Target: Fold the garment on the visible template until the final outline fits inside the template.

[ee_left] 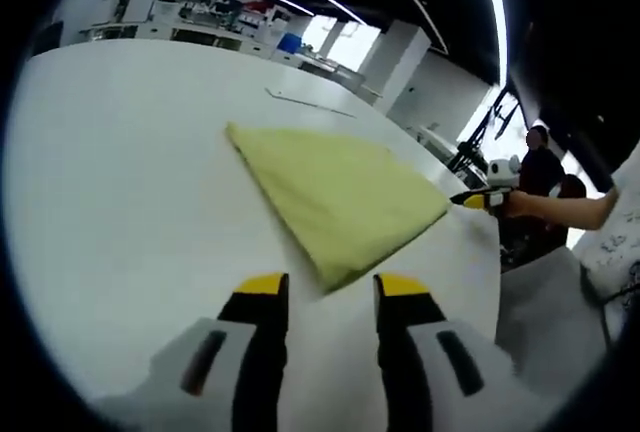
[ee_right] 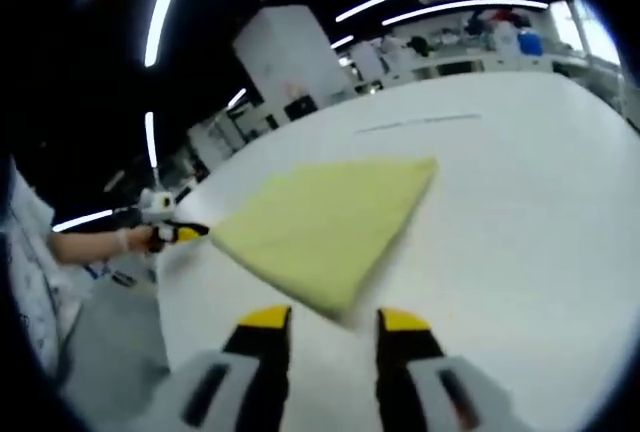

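On the white tabletop (ee_left: 120, 172) lies our yellow garment (ee_left: 335, 197), folded; template lines faint, fit unclear. Left gripper (ee_left: 330, 297) and right gripper (ee_right: 335, 327) hover beside it, released.

My left gripper (ee_left: 328, 290): jaws parted, nothing between them, held low and level. My right gripper (ee_right: 333, 320): jaws likewise parted and empty, forearm outstretched behind it.
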A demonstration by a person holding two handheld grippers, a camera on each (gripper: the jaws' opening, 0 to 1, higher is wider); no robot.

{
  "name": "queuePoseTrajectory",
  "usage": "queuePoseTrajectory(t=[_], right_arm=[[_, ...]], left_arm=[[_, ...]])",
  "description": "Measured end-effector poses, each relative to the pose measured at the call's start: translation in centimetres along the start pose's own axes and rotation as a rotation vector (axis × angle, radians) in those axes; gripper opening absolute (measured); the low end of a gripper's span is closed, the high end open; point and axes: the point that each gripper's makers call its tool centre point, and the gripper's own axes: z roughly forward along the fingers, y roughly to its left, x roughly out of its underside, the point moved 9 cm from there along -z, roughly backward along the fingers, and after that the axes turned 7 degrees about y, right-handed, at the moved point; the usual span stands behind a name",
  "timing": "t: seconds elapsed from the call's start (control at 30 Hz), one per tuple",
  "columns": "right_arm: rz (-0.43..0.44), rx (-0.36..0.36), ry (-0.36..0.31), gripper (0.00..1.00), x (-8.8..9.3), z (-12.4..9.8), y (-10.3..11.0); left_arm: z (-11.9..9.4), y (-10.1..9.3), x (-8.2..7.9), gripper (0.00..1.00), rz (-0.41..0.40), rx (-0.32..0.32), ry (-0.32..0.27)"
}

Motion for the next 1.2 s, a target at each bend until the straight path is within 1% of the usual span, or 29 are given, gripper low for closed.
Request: queuePoseTrajectory(t=[0.07, 0.23, 0.33, 0.43, 0.53, 0.6, 0.73, 0.8, 0.83, 0.9, 1.0, 1.1, 1.17, 1.2], right_arm=[[-0.005, -0.001, 0.005, 0.21, 0.0, 0.2, 0.0], [-0.017, -0.009, 0.013, 0.17, 0.1, 0.4, 0.1], [-0.027, -0.011, 0.017, 0.11, 0.2, 0.5, -0.1], [-0.041, -0.008, 0.026, 0.09, 0.3, 0.5, -0.4], [-0.054, -0.006, 0.035, 0.08, 0.5, 0.7, -0.3], [-0.067, -0.003, 0.035, 0.07, 0.4, 0.7, -0.4], [-0.085, -0.001, 0.031, 0.04, 0.3, 0.9, -0.4], [-0.095, -0.002, 0.033, 0.03, 0.3, 1.0, -0.2], [-0.098, -0.003, 0.035, 0.01, 0.3, 1.1, -0.1], [-0.104, -0.004, 0.038, 0.00, 0.4, 1.1, 0.1], [-0.108, 0.002, 0.037, 0.00, 0.3, 1.0, 0.3], [-0.111, 0.003, 0.036, 0.00, 0.3, 0.8, 0.4], [-0.112, 0.003, 0.036, 0.00, 0.2, 0.7, 0.3], [-0.113, 0.003, 0.034, 0.00, 0.2, 0.6, 0.3]], left_arm=[[0.0, 0.1, 0.0, 0.28, 0.000, 0.001, 0.004], [0.1, -0.1, 0.0, 0.27, -0.007, 0.003, 0.007], [0.1, 0.5, -0.1, 0.26, -0.010, 0.004, 0.008], [0.0, 1.0, -0.1, 0.25, -0.014, 0.005, 0.006], [0.2, 0.3, -0.1, 0.24, -0.016, 0.008, 0.006], [0.3, 0.4, -0.1, 0.22, -0.018, 0.011, 0.010], [0.3, 0.7, -0.1, 0.21, -0.028, 0.013, 0.009], [0.2, 1.4, -0.1, 0.20, -0.030, 0.015, 0.009], [0.2, 1.6, -0.1, 0.19, -0.030, 0.017, 0.008], [0.2, 1.7, -0.1, 0.17, -0.033, 0.019, 0.005], [0.3, 0.8, -0.1, 0.13, -0.044, 0.017, 0.003], [0.4, 0.3, -0.2, 0.01, -0.055, 0.023, 0.000], [0.2, 0.4, -0.3, 0.00, -0.061, 0.018, -0.014], [0.1, 0.8, -0.4, 0.00, -0.059, 0.021, -0.019]])
